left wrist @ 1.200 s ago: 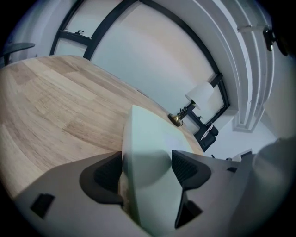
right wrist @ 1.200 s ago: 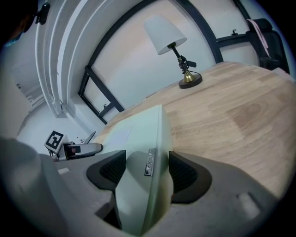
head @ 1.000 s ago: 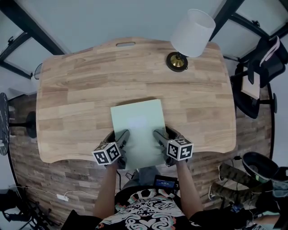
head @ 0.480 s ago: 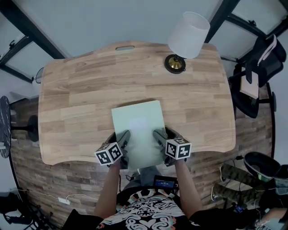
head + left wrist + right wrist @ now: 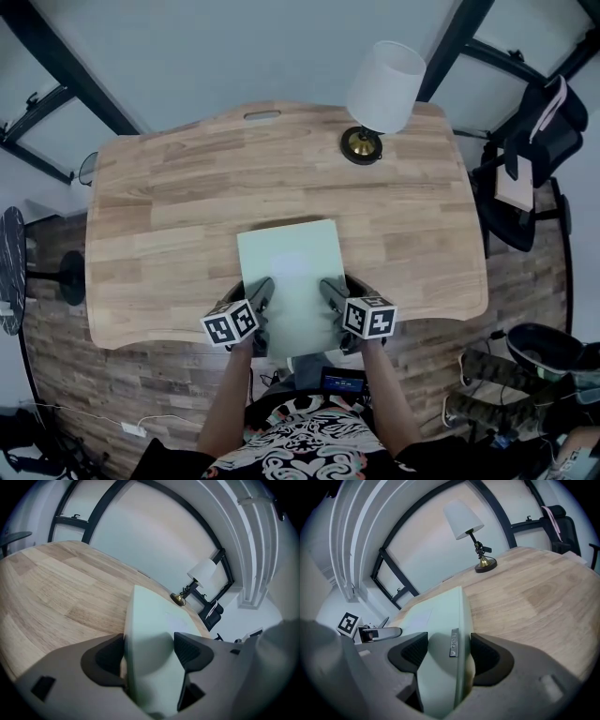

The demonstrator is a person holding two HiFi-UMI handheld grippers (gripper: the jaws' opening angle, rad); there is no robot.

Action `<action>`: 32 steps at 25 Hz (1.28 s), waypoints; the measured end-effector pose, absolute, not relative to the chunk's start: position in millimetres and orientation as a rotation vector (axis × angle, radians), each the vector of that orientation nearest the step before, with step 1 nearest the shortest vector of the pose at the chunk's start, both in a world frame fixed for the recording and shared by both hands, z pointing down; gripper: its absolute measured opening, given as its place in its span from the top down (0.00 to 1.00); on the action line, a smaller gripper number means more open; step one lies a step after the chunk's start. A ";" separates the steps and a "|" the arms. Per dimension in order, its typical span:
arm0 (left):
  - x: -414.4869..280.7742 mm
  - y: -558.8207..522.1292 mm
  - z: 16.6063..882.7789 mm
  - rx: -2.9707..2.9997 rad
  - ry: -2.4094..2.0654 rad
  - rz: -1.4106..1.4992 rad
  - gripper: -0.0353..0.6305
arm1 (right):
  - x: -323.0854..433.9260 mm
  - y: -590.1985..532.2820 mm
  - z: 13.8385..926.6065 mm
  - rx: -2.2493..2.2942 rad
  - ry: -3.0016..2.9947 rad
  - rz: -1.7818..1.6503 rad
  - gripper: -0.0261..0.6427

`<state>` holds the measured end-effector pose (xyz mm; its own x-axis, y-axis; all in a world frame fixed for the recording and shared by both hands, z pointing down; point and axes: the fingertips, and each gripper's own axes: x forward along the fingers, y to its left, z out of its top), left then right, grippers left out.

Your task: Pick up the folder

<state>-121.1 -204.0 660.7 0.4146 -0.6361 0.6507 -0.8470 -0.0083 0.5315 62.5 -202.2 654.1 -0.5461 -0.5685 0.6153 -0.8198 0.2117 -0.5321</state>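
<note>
Pale green folder (image 5: 289,272) over front-centre of wooden table (image 5: 159,206), long side running away from the person, near end past the table edge. L gripper (image 5: 260,292) clamped on its left side, R gripper (image 5: 329,291) on its right side, jaws pinched onto the folder. Lamp (image 5: 382,84) at far edge, well apart.

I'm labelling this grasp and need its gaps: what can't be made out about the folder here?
- Head view: whether the far edge of the pale green flat folder rests on the light wooden table; the camera looks steeply down.
- Head view: its near corners, covered by the left gripper and right gripper.
- Right gripper view: print on its small grey tab, too blurred.
- Contents: closed.
</note>
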 end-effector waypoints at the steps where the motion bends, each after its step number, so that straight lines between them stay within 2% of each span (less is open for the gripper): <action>1: -120.9 -204.9 658.5 1.727 -1.297 0.275 0.47 | 62.3 -202.9 651.7 1.313 -2.205 1.244 0.55; 32: -119.4 -170.1 545.2 1.923 -1.344 0.157 0.47 | 65.3 -158.8 545.3 1.439 -2.370 1.082 0.55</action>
